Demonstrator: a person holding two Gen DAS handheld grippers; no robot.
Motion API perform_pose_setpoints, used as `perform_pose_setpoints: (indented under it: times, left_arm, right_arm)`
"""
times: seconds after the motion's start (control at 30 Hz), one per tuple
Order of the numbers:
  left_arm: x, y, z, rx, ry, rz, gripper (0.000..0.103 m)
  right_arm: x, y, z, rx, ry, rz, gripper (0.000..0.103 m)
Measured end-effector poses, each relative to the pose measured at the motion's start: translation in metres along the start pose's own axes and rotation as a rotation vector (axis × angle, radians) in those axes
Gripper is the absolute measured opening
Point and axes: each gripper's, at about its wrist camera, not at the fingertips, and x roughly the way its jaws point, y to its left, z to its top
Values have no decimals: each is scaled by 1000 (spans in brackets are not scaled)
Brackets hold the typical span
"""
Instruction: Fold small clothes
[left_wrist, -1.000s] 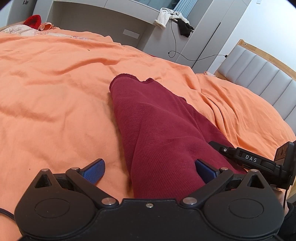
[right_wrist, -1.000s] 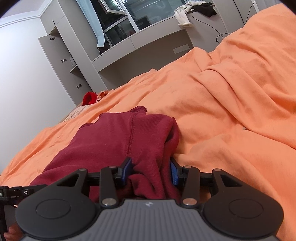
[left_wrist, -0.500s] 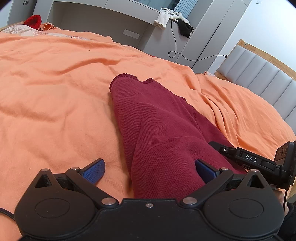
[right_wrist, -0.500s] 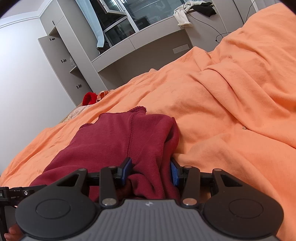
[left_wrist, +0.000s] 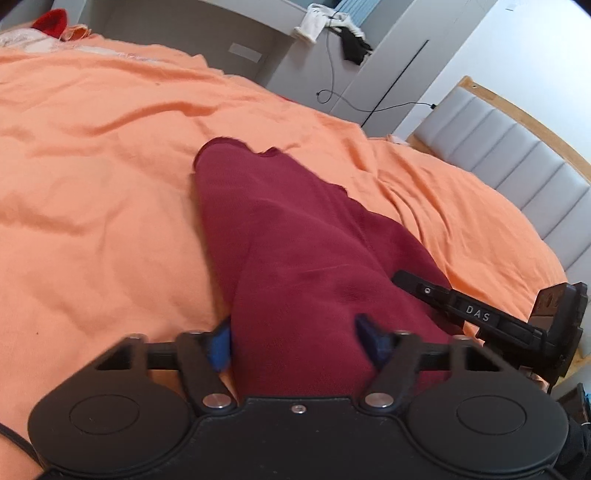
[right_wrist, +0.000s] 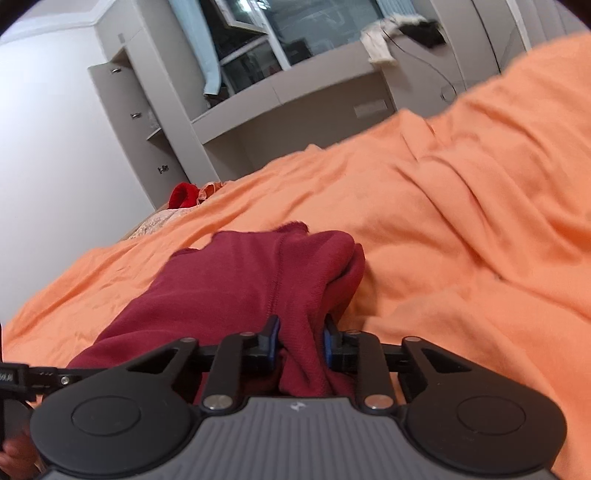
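Centrally, garment (left_wrist: 295, 258), dark red knit, lies lengthwise on the orange bedspread (left_wrist: 92, 184), far hem toward the grey shelf unit (right_wrist: 295, 110), near end bunched at both tools.

Left hand-held gripper (left_wrist: 297, 341): jaws closing, near end of the garment between the blue pads; left pad (left_wrist: 221, 345) touches the cloth edge, right pad (left_wrist: 371, 338) pressed into the fabric.

Right hand-held gripper (right_wrist: 301, 341): jaws closing, clenched on a gathered fold of the garment; both pads press the cloth from either side. In the left wrist view it shows at right, beside the garment's edge.

Red item (right_wrist: 183, 194) lies at the far end of the bed. White and black cloths (left_wrist: 332, 26) hang off the shelf; a cable (left_wrist: 369, 107) trails down the wall. Padded headboard (left_wrist: 517, 162) at right.
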Motion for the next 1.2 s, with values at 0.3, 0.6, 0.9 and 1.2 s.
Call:
perform_pose_setpoints:
  times: [0.3, 0.6, 0.9, 1.2]
  left_arm:
    - [-17, -32, 0, 194, -137, 77, 45]
    - [-37, -25, 33, 299, -324, 191, 42]
    - [-59, -9, 44, 326, -443, 353, 42]
    - [-44, 24, 33, 309, -258, 407, 47]
  right_arm:
    - [-17, 94, 6, -413, -162, -54, 18]
    - [16, 122, 45, -385, -243, -15, 17]
    - [59, 137, 48, -356, -342, 85, 17]
    - [104, 124, 28, -310, -155, 19, 18]
